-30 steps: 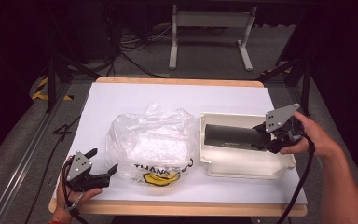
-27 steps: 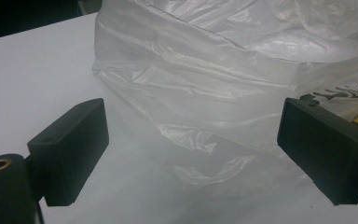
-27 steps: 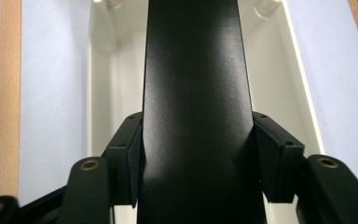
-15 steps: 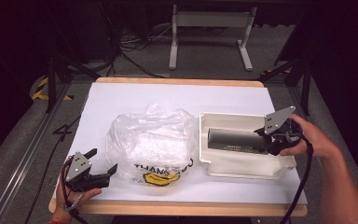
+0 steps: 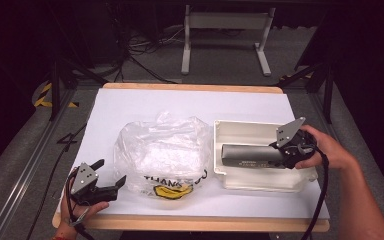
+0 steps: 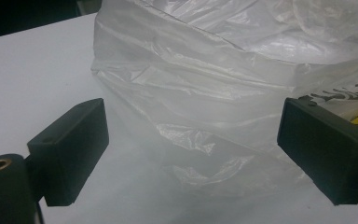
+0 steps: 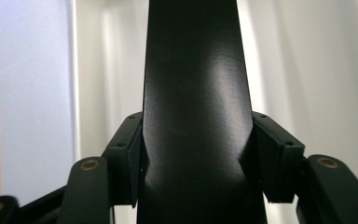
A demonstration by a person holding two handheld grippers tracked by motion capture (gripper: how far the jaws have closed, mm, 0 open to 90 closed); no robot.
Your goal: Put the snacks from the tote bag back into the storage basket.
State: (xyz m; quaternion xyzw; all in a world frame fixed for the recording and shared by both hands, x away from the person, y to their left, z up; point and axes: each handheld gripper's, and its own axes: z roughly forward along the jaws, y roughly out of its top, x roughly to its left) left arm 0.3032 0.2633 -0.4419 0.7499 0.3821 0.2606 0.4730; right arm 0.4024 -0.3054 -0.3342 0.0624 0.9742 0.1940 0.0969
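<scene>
Dark bar (image 5: 250, 155) over white tray (image 5: 240, 131) — pinched by right tool (image 5: 286, 155); left tool (image 5: 111, 176) spread.

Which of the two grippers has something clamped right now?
The right gripper: it is shut on the dark bar over the white tray. The left gripper is open.

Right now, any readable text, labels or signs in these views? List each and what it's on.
"THANK" with a cut-off last letter, black print above a yellow mark: on the clear plastic bag.
Small pale print on the side of the dark bar held in the right gripper: too small to read.
Black letters on the bag in the left gripper view: cut off, unreadable.
</scene>
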